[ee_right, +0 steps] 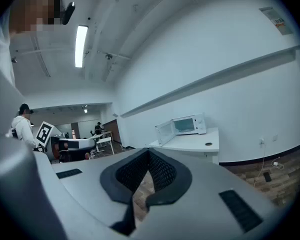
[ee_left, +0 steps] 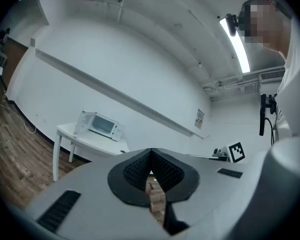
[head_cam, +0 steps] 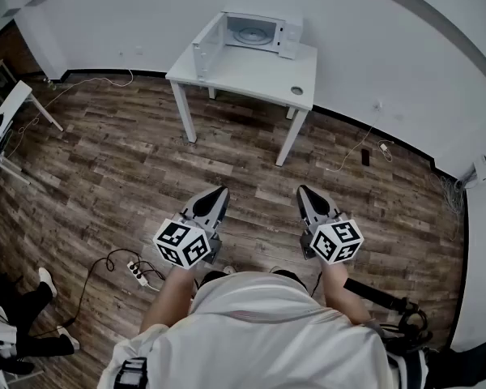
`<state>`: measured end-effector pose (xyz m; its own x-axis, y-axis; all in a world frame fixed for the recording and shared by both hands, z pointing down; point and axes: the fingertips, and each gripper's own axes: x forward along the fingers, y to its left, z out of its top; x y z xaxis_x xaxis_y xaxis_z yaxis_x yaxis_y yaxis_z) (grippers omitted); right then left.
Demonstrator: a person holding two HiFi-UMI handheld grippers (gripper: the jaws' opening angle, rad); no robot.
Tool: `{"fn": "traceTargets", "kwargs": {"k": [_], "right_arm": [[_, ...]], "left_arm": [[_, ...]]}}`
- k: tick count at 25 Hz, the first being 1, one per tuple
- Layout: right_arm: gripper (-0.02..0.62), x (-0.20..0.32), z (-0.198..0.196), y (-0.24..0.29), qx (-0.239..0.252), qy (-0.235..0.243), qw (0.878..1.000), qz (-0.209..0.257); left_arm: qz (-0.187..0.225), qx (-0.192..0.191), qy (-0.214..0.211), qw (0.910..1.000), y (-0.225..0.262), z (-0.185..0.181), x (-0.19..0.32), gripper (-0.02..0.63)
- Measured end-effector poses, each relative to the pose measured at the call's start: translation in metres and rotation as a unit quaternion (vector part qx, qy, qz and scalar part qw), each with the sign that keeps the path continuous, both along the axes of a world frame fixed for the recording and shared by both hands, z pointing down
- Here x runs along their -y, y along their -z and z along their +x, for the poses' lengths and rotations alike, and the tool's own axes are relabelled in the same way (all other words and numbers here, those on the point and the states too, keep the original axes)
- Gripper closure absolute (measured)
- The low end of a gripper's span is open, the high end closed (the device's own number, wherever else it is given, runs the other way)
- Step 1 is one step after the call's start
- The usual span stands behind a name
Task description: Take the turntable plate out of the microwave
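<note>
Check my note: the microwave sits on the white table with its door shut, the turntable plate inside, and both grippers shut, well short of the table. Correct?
No: the door of the microwave is swung open, not shut, as the head view shows. The rest holds: it sits on the white table, turntable plate inside, left gripper and right gripper shut, short of the table.

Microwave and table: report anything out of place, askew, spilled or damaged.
Nothing looks spilled or damaged. The microwave sits on the white table with its door swung open and the turntable plate seated inside. The only untidy spot is a power strip lying loose on the floor, its cable looping beside it.
</note>
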<state>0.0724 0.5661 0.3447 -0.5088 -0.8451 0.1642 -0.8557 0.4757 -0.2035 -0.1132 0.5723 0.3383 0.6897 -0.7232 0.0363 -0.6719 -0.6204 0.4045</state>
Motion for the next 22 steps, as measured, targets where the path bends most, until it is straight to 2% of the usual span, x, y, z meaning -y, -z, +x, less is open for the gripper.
{"fn": "traceTargets", "kwargs": {"k": [5,13,17,22], "right_arm": [[0.592,0.012,-0.037,-0.010,0.001,0.004,1.000,-0.008],[0.592,0.044,-0.056,-0.012,-0.002,0.012,1.000,-0.024],[0.592,0.083,-0.064,-0.035,0.000,0.034,0.999,-0.031],[0.592,0.146,-0.060,-0.036,0.007,0.041,0.999,-0.027]], "left_arm": [[-0.007,0.004,0.011,0.9999,-0.010,-0.040,0.011,0.595],[-0.016,-0.007,0.012,0.9998,-0.013,-0.055,0.037,0.595],[-0.028,-0.002,0.027,0.9992,-0.036,-0.060,0.071,0.595],[-0.030,0.005,0.037,0.9989,-0.038,-0.059,0.127,0.595]]}}
